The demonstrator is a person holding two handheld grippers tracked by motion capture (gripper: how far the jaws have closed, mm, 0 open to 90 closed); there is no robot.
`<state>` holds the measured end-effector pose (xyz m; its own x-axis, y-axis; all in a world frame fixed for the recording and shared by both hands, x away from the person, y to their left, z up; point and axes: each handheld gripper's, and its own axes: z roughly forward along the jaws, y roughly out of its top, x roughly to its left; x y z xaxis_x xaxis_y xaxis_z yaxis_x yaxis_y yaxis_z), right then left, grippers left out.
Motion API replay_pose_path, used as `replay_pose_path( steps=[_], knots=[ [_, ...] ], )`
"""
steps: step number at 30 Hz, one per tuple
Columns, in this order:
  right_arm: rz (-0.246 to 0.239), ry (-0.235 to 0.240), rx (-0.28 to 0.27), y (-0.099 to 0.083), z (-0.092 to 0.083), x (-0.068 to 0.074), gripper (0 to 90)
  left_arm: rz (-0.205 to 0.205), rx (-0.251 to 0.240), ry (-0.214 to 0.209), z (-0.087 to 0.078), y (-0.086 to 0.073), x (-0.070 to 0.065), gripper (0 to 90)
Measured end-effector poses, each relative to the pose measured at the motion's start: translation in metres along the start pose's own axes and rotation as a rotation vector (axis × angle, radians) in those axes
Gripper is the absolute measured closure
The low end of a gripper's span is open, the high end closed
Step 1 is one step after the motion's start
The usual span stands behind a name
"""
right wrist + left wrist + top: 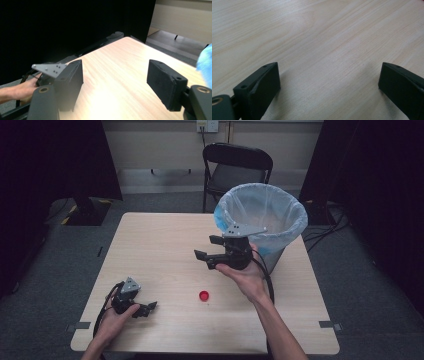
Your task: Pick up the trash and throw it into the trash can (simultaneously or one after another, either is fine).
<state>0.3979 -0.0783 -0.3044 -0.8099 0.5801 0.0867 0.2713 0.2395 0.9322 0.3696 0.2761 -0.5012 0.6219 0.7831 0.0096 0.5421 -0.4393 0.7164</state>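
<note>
From the high view, you are working at a pale wooden table (165,245) on a grey carpeted floor, with dark curtains to either side and a black folding chair (236,167) against the far wall. A bin lined with a pale blue bag (262,217) stands on the table's far right part, just behind your right gripper (209,252). Your right hand (245,272) holds that gripper up off the table, palm up, its jaws pointing left and spread with nothing between them. The red bottle cap (203,295) lies flat on the wood, below and a little left of that gripper and well to the right of your left gripper (148,308). Your left hand (117,317) rests low at the near left corner, its gripper pointing right along the table.

In the left gripper view, the jaws stand wide apart just over bare wood grain, with nothing held.

In the right gripper view, the jaws are spread and empty over the tabletop, with black curtain beyond. Your left hand and its grey plate (48,68) sit past the left jaw, and a blur of the blue bag edges in at the right.
</note>
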Motion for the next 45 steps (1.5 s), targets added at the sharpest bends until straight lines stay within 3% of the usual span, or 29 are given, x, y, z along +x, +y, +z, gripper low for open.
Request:
replay_pose_path(
  steps=[14,23,31,36,38,45],
  knots=[
    [0.039,0.035,0.072,-0.053,0.022,0.003,31.9,0.000,0.000,0.000,0.000,0.000,0.000,3.2],
    [0.089,0.058,0.119,-0.082,0.036,0.001,31.1,0.000,0.001,0.001,0.000,0.000,0.000,3.2],
    [0.105,0.033,0.166,-0.114,0.048,-0.005,33.5,-0.001,0.001,0.002,0.000,0.000,0.000,3.2],
    [0.108,0.058,0.234,-0.139,0.057,-0.008,35.5,-0.001,0.000,0.002,0.000,0.000,0.000,3.3],
    [0.110,0.046,0.252,-0.148,0.061,-0.009,37.4,-0.001,0.001,0.001,0.000,0.000,0.000,3.2],
    [0.096,0.030,0.299,-0.164,0.071,-0.010,44.2,0.000,0.001,0.001,0.000,0.000,0.000,3.2]
  ],
)
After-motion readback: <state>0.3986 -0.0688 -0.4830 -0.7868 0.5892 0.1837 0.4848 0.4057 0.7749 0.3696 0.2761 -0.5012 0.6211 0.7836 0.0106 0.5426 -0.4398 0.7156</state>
